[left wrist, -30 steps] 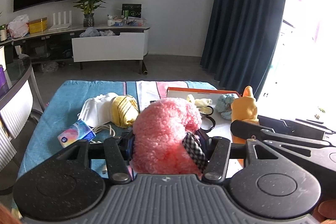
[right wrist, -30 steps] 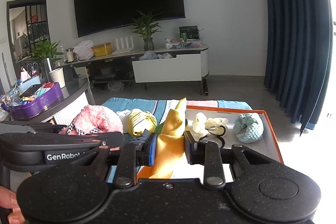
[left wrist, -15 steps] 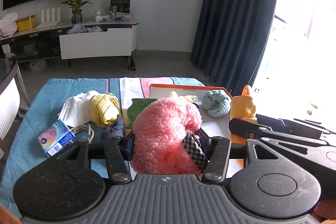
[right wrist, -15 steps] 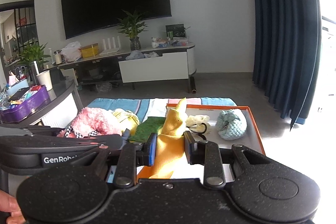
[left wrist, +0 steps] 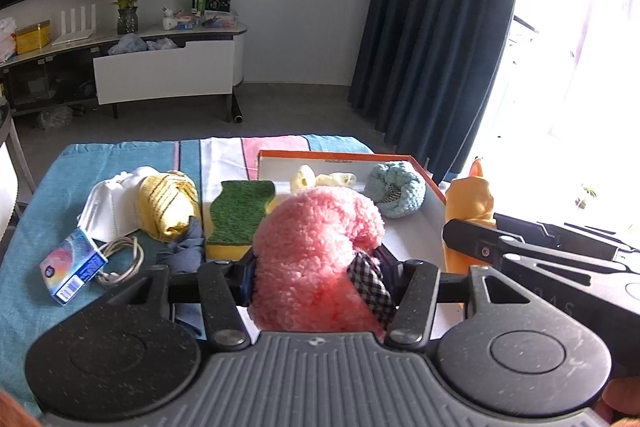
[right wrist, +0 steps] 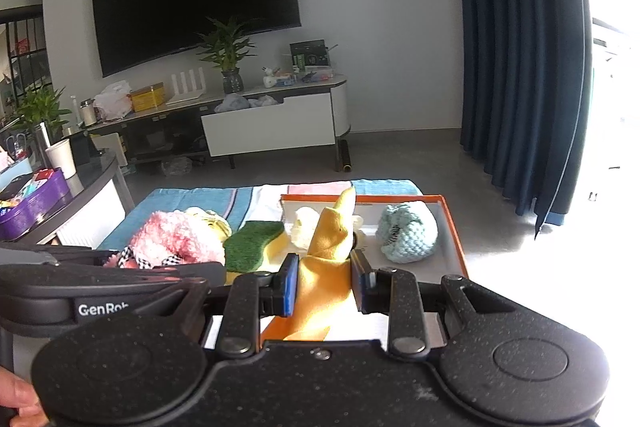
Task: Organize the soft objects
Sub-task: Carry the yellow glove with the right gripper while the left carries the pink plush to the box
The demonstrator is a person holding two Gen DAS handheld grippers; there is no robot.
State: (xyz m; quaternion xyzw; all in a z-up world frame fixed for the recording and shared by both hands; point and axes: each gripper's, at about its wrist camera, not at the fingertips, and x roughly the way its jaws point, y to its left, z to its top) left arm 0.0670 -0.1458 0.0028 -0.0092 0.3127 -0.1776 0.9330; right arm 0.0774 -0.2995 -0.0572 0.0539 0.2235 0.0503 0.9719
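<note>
Left wrist view: both grippers loaded, closing on the tray.
The left gripper [left wrist: 320, 283] clamps a fluffy pink plush toy with checked trim [left wrist: 316, 255]; the right gripper [right wrist: 325, 281] pinches a limp yellow cloth toy [right wrist: 326, 259]. Beyond their fingertips lies the orange-rimmed white tray [left wrist: 432, 187], nearer than a second ago. Side by side, the two could collide, or the bulky plush could spill over the rim.

Fluffy pink plush [left wrist: 316, 251] and limp yellow cloth [right wrist: 326, 267] are held above the orange-rimmed tray [right wrist: 454, 227]
</note>
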